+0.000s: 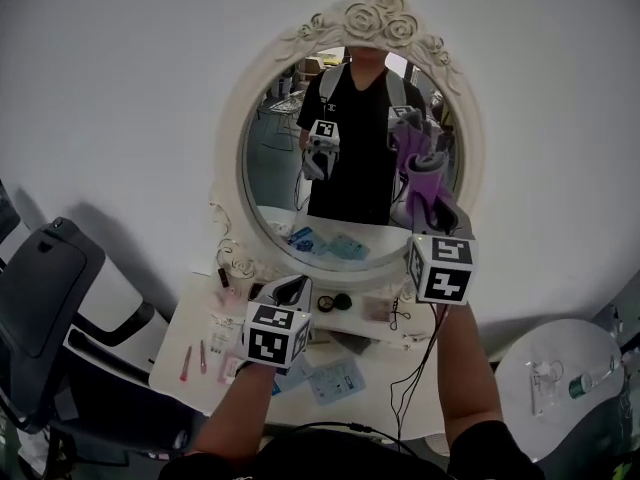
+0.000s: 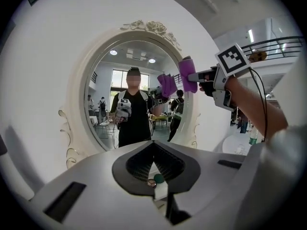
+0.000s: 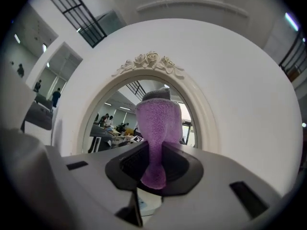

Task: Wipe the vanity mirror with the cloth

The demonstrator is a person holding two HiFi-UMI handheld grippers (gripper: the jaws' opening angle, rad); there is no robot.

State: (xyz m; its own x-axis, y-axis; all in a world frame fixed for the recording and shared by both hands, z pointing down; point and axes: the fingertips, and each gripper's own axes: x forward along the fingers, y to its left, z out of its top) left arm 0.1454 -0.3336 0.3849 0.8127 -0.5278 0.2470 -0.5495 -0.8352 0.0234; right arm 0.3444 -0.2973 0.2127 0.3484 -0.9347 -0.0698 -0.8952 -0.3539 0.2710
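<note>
The oval vanity mirror [image 1: 290, 168] in its white carved frame [image 1: 370, 18] hangs on the wall above the table. My right gripper [image 1: 420, 193] is raised at the mirror's right side, shut on a purple cloth [image 1: 428, 180]. In the left gripper view the cloth [image 2: 187, 73] is at the glass's right edge, close to its own reflection; I cannot tell whether it touches. In the right gripper view the cloth [image 3: 158, 123] stands up out of the jaws and hides the middle of the mirror [image 3: 110, 123]. My left gripper [image 1: 292, 293] is low over the table, shut on nothing.
The white vanity table [image 1: 190, 353] carries pink pens, cards, a black round compact [image 1: 341, 301] and a dangling cable. A black chair [image 1: 40, 298] stands at the left. At the right, a round white side table [image 1: 560, 378] holds a bottle [image 1: 590, 378].
</note>
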